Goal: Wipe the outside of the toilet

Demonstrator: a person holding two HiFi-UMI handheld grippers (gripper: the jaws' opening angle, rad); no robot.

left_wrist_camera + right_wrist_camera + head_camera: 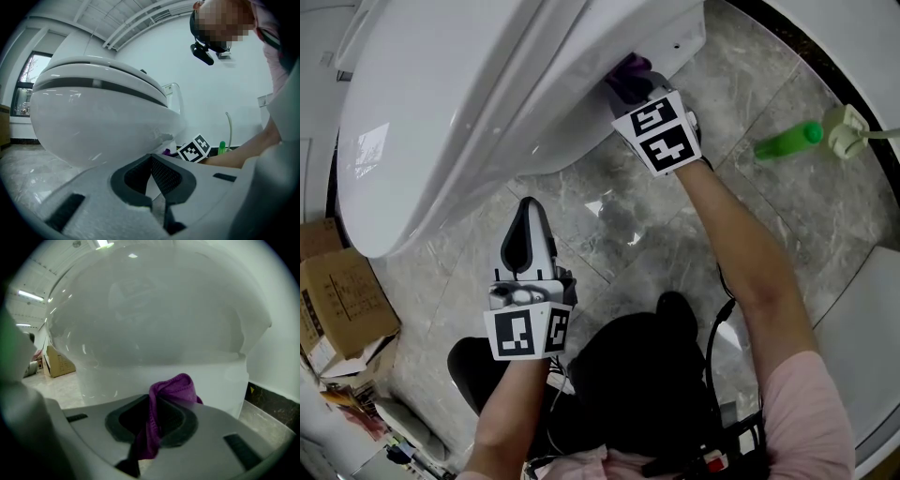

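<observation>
- Against the lower side of the toilet [469,103], where the bowl tucks in towards its base above the marble floor [609,230], the wiping happens under an overhang; the head view cannot see the contact patch, so missed strips there could go unnoticed.
- Right tool [633,82]: reached in under that overhang, jaws clamped on a purple cloth [173,387]; only a small bunch pokes past the tips, so pressing too flat may bring hard plastic onto the glaze.
- Left tool [528,217]: hangs over the floor, apart from the toilet, jaws pressed together on nothing; a careless swing could knock it against the bowl.
- Cloth again: pinched as a thin strand between the pads; a firm drag across the porcelain might tug it free; whether it touches the toilet right now I cannot tell.
- Green spray bottle [787,141]: lying on the floor well apart to the right; its print is too small to read.
</observation>
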